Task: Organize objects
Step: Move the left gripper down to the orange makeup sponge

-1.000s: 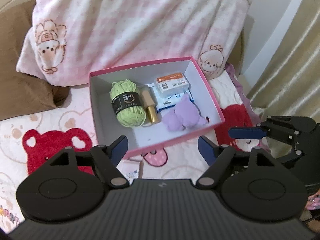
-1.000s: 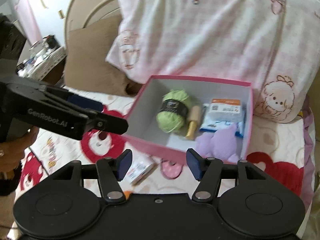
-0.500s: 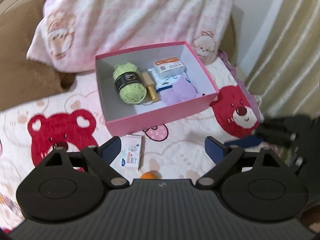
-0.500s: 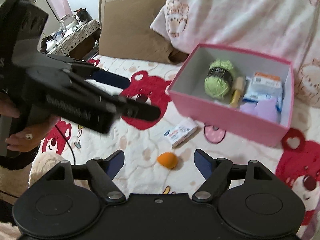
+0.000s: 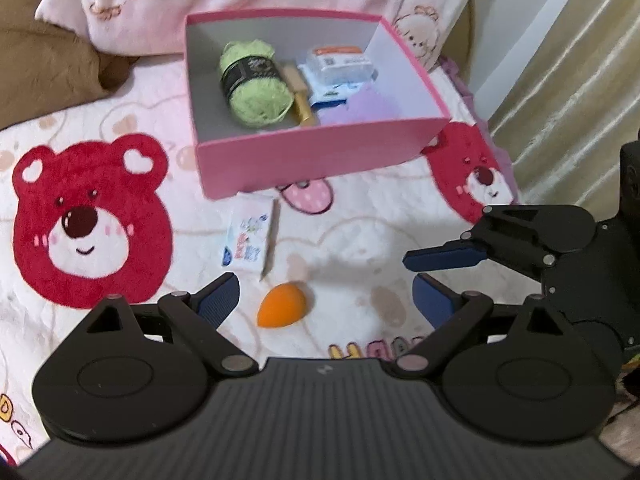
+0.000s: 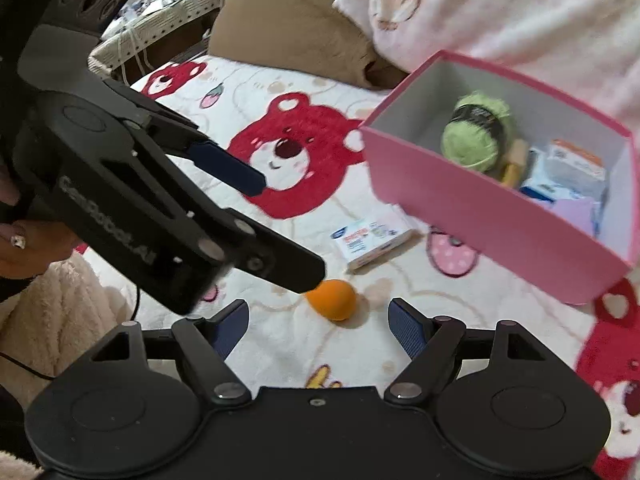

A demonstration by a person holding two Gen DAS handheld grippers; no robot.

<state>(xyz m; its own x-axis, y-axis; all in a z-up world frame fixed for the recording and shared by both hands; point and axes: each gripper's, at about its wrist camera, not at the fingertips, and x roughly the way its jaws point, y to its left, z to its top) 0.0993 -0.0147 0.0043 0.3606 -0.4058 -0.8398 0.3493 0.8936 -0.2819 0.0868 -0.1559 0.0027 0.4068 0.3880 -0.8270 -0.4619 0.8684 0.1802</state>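
My two grippers [image 5: 326,292] [image 6: 318,322] are matte black plastic with ribbed blue pads [image 6: 404,326], silver pivot screws, pale raised lettering, a thin black cable and a cream fleece sleeve [image 6: 60,320].

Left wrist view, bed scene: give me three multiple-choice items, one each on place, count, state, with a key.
1. Where is the orange egg-shaped sponge?
A. in the pink cardboard box
B. on the bear-print blanket
C. held in jaws

2. Loose things on the blanket outside the box?
A. one
B. two
C. four

3. The left gripper is:
A. open, empty
B. shut on the sponge
C. shut, empty

Key: B, it lies on the blanket; B, the sponge and small white printed carton; A, jaws apart, nothing gripped.
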